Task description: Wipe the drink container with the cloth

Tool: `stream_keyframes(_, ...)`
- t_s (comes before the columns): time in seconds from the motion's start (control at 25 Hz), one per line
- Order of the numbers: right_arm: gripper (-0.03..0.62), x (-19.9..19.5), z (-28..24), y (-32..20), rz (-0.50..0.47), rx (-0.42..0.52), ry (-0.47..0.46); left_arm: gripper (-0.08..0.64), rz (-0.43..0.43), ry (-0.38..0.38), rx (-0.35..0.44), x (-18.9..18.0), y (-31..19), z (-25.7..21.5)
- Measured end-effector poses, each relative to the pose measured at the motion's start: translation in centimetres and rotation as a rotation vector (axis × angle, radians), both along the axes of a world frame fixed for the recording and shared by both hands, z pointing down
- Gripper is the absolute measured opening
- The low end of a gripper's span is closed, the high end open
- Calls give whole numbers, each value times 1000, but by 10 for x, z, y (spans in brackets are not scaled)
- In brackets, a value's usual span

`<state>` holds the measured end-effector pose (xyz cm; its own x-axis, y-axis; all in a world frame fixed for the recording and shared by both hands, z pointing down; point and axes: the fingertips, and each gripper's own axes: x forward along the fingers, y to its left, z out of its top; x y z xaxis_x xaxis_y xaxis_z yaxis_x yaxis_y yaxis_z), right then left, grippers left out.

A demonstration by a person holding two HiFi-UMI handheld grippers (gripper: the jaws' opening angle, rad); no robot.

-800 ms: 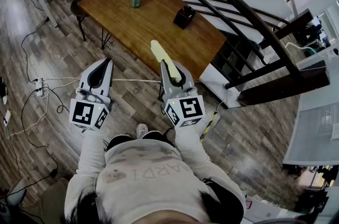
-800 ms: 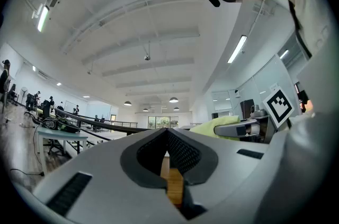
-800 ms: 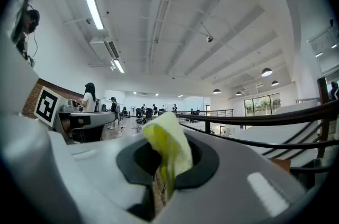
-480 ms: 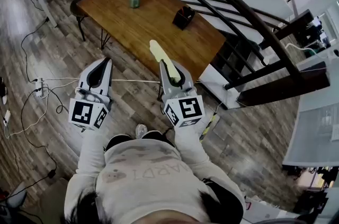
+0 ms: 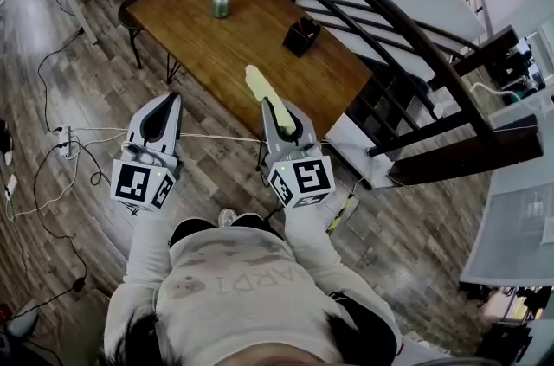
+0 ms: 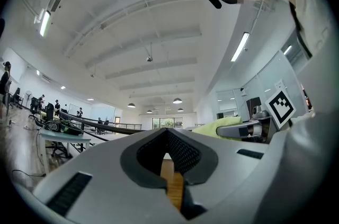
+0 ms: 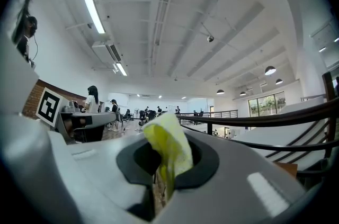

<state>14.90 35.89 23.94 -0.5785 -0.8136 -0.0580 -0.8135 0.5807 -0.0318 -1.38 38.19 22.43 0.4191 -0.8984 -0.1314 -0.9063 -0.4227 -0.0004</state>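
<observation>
Little has changed in the last moment. The right gripper [image 5: 270, 105] stays clenched on the yellow cloth [image 5: 257, 84], which pokes out past its tips, and the left gripper [image 5: 175, 99] stays closed on nothing. Both hang over the floor, near the wooden table [image 5: 260, 53]. The drink container [image 5: 222, 1] stands upright at the table's far left, well apart from them. Wiping has likely not begun, since the cloth must first reach the container.

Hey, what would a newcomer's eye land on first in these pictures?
The yellow cloth poking up from the right gripper, whose jaws are shut on it, stands out most. Beyond it, a small green drink container stands at the far end of the wooden table; the left gripper is shut and empty.
</observation>
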Motion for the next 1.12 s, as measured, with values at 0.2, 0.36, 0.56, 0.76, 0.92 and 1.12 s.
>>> stream_keyframes(0.2, 34, 8, 5, -14, -28, 3, -1, 6, -13, -13, 1, 9, -8, 5)
stream_keyframes(0.36, 34, 5, 11, -26, -48, -11, -8, 5, -34, -21, -8, 4, -16, 12)
stream_keyframes(0.56, 34, -6, 14, -48, -65, -16, -7, 5, -50, -11, -14, -6, -36, 13)
stream_keyframes(0.76, 34, -18, 18, -77, -58, -20, -3, 6, -39, -4, -22, -18, -67, 18)
stream_keyframes(0.92, 34, -33, 19, -108, -39, -24, 0, 6, -21, 3, -20, -33, -102, 18)
stream_keyframes(1.12, 34, -58, 16, -154, -9, -23, -4, 6, 19, 0, -22, -56, -151, 16)
